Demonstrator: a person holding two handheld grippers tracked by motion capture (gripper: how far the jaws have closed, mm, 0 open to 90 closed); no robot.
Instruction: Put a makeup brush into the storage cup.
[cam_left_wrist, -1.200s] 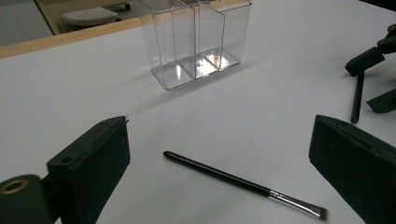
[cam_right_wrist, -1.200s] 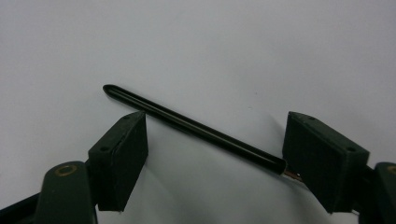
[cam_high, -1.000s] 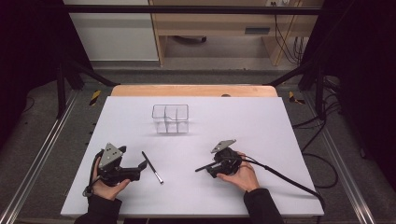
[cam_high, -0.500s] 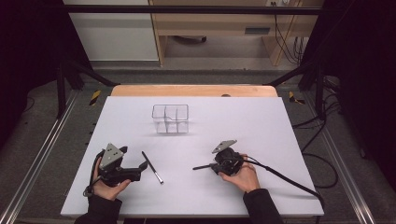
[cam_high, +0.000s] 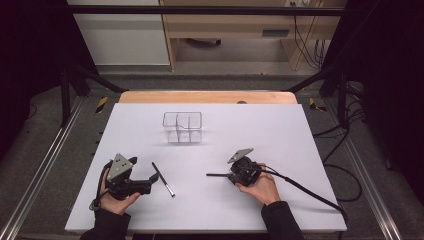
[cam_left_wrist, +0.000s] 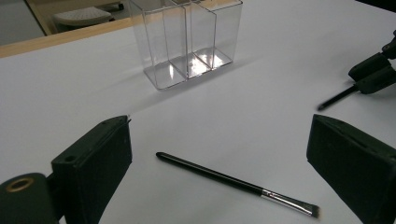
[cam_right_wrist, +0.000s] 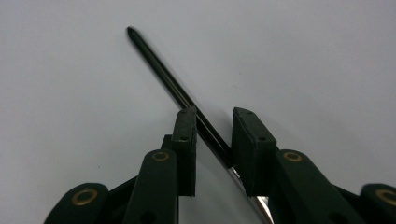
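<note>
A black makeup brush (cam_high: 163, 179) (cam_left_wrist: 224, 177) lies flat on the white table, just right of my left gripper (cam_high: 142, 171) (cam_left_wrist: 219, 120). That gripper rests on the table, open wide, its jaws either side of the brush without touching it. A second black brush (cam_high: 217, 175) (cam_right_wrist: 163, 70) (cam_left_wrist: 336, 98) lies between the jaws of my right gripper (cam_high: 231, 175) (cam_right_wrist: 215, 114), handle pointing left. These jaws have just been closing; a gap still shows beside the handle. A clear divided organiser (cam_high: 182, 127) (cam_left_wrist: 187, 37) stands upright farther back.
The white table top (cam_high: 300, 150) ends in a wooden strip (cam_high: 207, 97) at the far edge. A black cable (cam_high: 305, 190) trails right from the right gripper. Metal rails (cam_high: 40, 170) run along both sides of the table.
The right gripper's jaws have narrowed around the brush handle. Both hands and the left brush have stayed where they were.
</note>
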